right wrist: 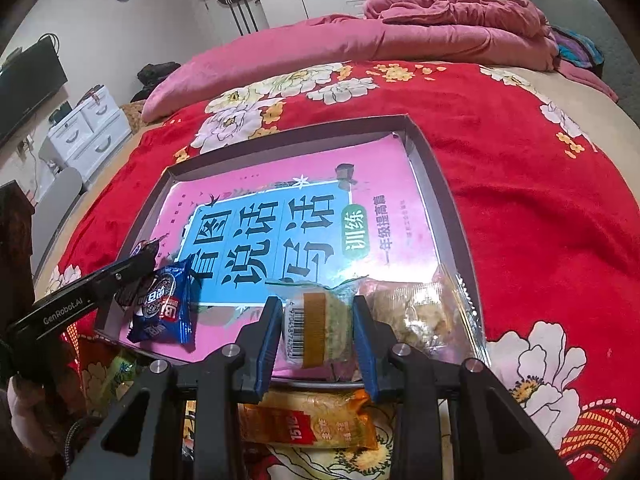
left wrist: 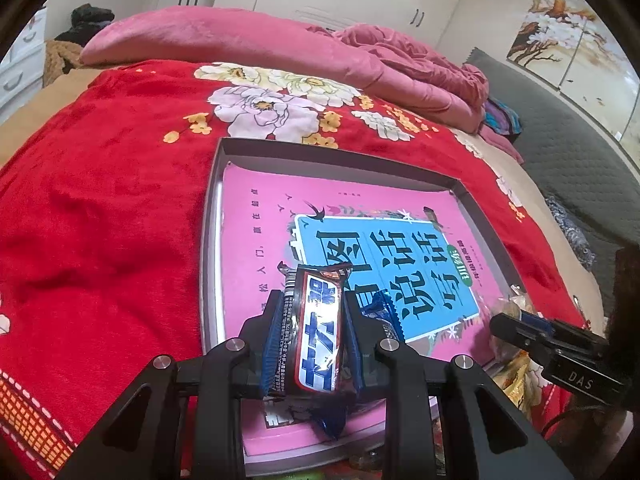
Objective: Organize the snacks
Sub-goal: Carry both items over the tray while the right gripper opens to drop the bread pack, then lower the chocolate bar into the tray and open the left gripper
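A shallow grey tray lies on the red bed cover, with a pink and blue book in its bottom. My left gripper is shut on a brown chocolate bar and holds it over the tray's near left corner. A blue cookie packet lies there, in the tray. My right gripper is shut on a clear-wrapped pastry with a barcode over the tray's near edge. Another clear-wrapped pastry lies in the tray's near right corner. The left gripper shows at the left of the right wrist view.
An orange snack packet lies on the bed cover below my right gripper, outside the tray. A green-wrapped packet lies left of it. A pink duvet is heaped along the far side of the bed. White drawers stand at the left.
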Motion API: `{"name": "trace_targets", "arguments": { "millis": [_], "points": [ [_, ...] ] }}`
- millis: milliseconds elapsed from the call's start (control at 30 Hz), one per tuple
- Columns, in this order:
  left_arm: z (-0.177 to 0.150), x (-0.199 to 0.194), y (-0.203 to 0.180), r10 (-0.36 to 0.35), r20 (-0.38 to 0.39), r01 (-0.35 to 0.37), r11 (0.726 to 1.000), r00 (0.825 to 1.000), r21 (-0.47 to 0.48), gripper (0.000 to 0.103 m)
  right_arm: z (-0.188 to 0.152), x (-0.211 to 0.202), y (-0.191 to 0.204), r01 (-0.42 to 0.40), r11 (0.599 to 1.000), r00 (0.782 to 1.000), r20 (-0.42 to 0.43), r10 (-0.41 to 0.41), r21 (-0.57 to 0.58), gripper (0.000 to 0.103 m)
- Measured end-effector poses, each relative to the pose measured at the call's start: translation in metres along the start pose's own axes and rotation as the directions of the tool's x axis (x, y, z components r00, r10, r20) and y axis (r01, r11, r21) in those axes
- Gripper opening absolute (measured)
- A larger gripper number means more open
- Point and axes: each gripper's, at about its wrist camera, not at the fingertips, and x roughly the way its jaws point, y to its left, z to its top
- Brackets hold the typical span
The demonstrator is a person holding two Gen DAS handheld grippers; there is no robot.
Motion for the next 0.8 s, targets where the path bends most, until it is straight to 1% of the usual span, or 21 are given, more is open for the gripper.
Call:
{"name": "trace_targets", "arguments": {
  "millis": [400, 467, 600, 800],
  "points": [
    [0.001, -0.002, 0.005, 0.016, 0.009, -0.015, 1.0, 1.0, -0.019, 0.029, -0.007, -0.005, -0.004, 0.001, 1.0, 1.0, -0.011, -0.001, 0.019, 0.036],
    [0.001, -0.002, 0.006, 0.024, 0.011, -0.023, 1.0, 1.0, -0.021, 0.03, -0.007, -0.007, -0.005, -0.001, 1.0, 1.0, -0.008, 0.001, 0.024, 0.036],
    [0.002, -0.001, 0.011, 0.016, 0.007, -0.016, 0.999, 1.0, -0.047, 0.03, -0.007, -0.013, -0.007, -0.01, 0.999, 1.0, 0.007, 0.01, 0.037, 0.036],
    [0.004, -0.001, 0.015, 0.01, 0.011, -0.009, 0.998, 1.0, -0.064, 0.035, -0.006, -0.021, -0.005, -0.025, 0.999, 0.999, 0.023, 0.024, 0.045, 0.036]
  ]
}}
